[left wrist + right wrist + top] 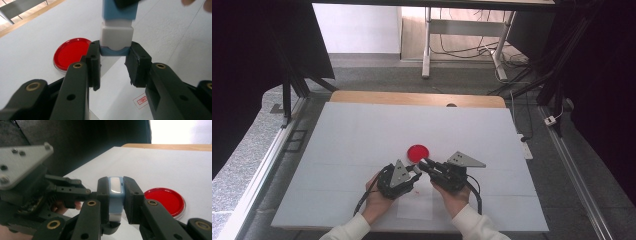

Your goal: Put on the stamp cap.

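Stamp (pixel 117 30) position: held in the air between both grippers, above the counter (pixel 362 135), just in front of the red dish (pixel 417 152).

Left gripper (pixel 113 51): fingers (pixel 93 53) clenched on the pale-blue end piece of the stamp. In the left gripper view the white section rises directly beyond that end, followed by the blue body.

Right gripper (pixel 117 195): fingers (pixel 131 195) grasping the blue body on its two flat sides, near the far end from the left gripper.

Key relation: the long axis of the stamp runs from one gripper to the other, so the two grips sit in line on opposite ends. Judged from this, any separation of end piece from body calls for a straight pull along that axis; a sideways load could bind the parts or slip a grip.

Markings: a small red rectangular imprint (pixel 142 100) lies on the paper (pixel 416 205) below the left gripper; its characters are too small to read. No brand is legible on the stamp.
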Motion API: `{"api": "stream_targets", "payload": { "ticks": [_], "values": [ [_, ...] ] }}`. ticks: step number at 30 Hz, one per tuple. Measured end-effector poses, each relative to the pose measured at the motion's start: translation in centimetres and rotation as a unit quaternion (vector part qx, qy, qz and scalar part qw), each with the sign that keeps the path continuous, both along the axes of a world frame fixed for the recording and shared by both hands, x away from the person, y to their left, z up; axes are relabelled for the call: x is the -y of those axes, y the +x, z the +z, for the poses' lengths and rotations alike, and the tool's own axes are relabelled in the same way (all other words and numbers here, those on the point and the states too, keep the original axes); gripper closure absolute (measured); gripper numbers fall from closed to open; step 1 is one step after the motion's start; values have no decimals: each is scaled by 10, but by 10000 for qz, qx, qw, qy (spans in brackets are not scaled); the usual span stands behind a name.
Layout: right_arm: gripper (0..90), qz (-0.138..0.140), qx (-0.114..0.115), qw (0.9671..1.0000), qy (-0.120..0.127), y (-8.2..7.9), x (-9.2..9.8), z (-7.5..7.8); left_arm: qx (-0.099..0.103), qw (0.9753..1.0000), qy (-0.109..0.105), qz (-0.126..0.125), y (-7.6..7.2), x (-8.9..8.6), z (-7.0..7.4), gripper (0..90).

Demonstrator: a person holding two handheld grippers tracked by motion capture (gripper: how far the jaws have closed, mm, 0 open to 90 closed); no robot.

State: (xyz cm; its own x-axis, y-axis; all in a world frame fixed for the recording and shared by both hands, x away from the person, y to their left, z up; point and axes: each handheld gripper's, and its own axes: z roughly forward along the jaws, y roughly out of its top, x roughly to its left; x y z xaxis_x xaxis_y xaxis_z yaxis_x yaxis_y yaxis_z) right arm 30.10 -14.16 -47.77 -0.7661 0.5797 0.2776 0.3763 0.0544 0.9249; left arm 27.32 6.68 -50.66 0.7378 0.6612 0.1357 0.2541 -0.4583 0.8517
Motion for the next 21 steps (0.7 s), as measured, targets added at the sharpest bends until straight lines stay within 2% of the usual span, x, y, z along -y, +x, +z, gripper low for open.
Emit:
{"api": "stream_targets", "payload": {
  "ticks": [7, 12, 15, 18, 21],
  "values": [
    [758, -4, 99, 9999, -91, -1, 0, 0, 47, 10000, 45, -22, 0, 1, -2, 640],
    [757, -16, 162, 9997, -181, -1, -1, 0, 29, 10000, 72, 9, 1, 1, -3, 575],
    [757, -25, 160, 9998, -154, 0, 0, 0, -34, 10000, 41, -23, 2, 1, -3, 569],
    [757, -28, 152, 9997, -165, 1, 2, 0, -131, 9999, 83, -55, 3, 1, -4, 518],
    [757, -40, 166, 9997, -168, 3, 3, 0, -363, 9992, 109, -123, 5, -2, -5, 454]
  ]
}}
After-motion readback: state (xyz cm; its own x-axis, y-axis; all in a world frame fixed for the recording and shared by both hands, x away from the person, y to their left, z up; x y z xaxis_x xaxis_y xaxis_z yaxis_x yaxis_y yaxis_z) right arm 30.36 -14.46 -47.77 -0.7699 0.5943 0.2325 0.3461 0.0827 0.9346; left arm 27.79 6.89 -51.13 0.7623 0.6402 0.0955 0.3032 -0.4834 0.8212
